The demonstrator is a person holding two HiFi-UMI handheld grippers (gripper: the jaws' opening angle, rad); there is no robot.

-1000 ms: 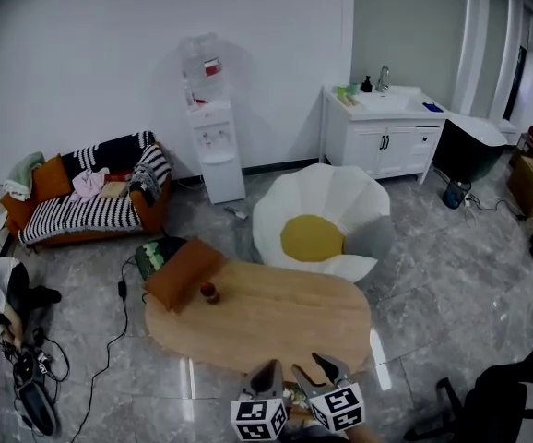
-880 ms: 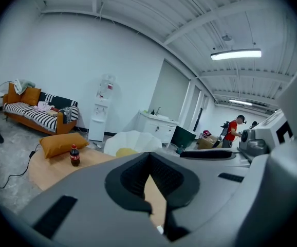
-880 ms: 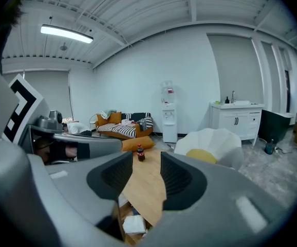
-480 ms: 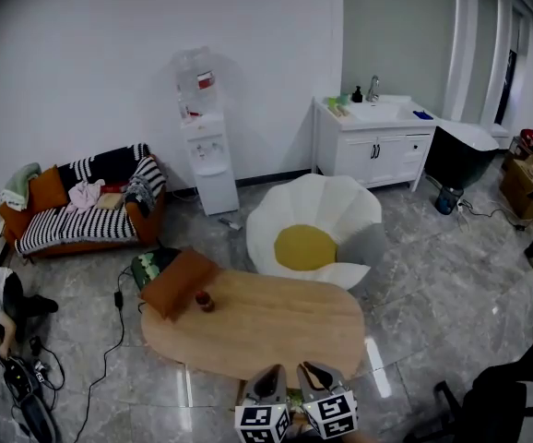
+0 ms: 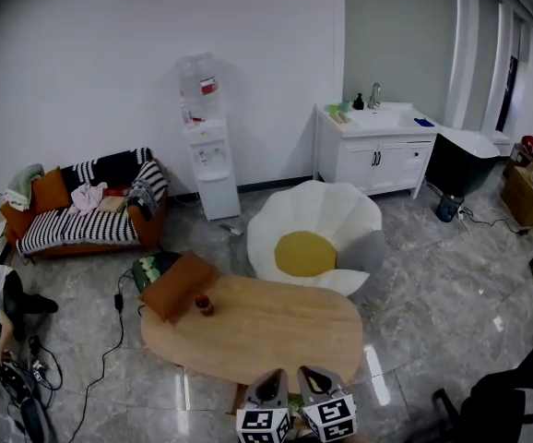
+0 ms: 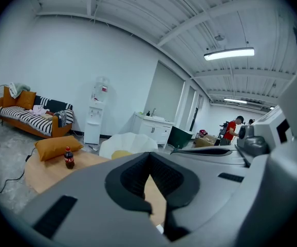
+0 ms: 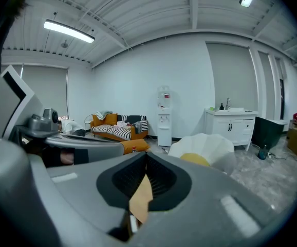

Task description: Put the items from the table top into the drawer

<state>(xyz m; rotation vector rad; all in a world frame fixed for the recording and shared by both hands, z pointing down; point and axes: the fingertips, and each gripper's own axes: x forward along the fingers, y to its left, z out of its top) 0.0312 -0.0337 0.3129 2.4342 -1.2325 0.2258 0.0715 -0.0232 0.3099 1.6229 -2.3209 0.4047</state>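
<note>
The oval wooden table (image 5: pixel 276 326) fills the lower middle of the head view, with a soft orange cushion (image 5: pixel 176 284) and a small dark cola bottle (image 5: pixel 204 305) at its left end, so stowing looks unfinished; no drawer shows. At bottom centre the left gripper (image 5: pixel 273 378) sits closed and empty. The right gripper (image 5: pixel 309 377) has just been closing its jaws on nothing; either must open and reach across.

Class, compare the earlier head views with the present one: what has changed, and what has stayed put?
The right claw has just closed its jaws, with nothing between them. The cola bottle and orange cushion stay untouched on the wooden table; nothing was taken hold of.
</note>
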